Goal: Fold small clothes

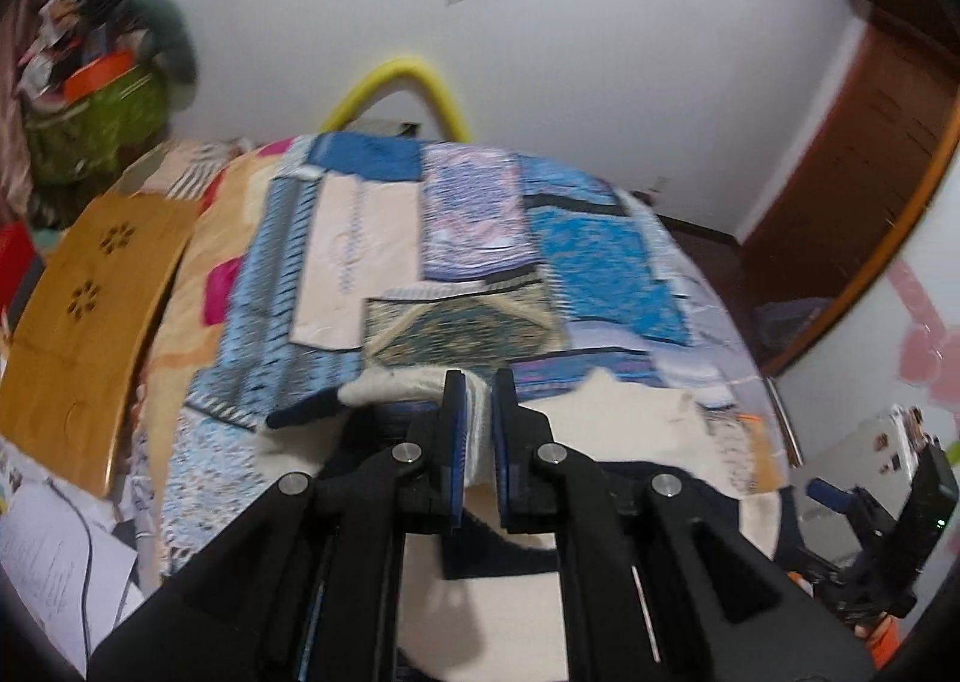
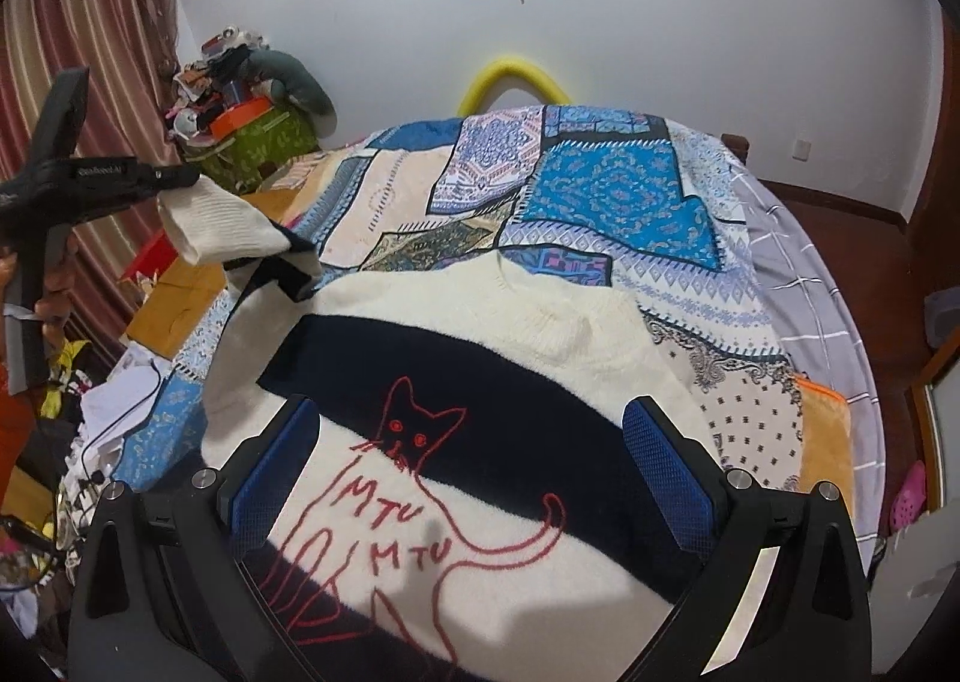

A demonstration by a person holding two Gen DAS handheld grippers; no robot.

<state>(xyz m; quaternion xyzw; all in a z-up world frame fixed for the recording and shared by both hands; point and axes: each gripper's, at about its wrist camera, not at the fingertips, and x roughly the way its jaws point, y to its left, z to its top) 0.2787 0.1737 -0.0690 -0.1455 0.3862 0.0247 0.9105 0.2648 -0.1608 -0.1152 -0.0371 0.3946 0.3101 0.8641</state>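
A cream sweater (image 2: 480, 322) with navy bands and a red cat drawing lies spread on the patchwork bedspread (image 2: 600, 184). My left gripper (image 1: 478, 382) is shut on the sweater's cream sleeve cuff (image 1: 396, 385) and holds it lifted above the bed. It also shows in the right wrist view (image 2: 174, 181) at the left, with the sleeve (image 2: 222, 226) hanging from it. My right gripper (image 2: 468, 430) is open, its blue pads wide apart, hovering just above the sweater's body near the cat drawing (image 2: 414, 478).
A mustard cardboard piece (image 1: 90, 334) and papers lie left of the bed. A pile of clutter on a green bag (image 2: 252, 123) stands at the back left. A yellow tube (image 2: 510, 75) arches behind the bed. Wooden doors (image 1: 840, 172) are to the right.
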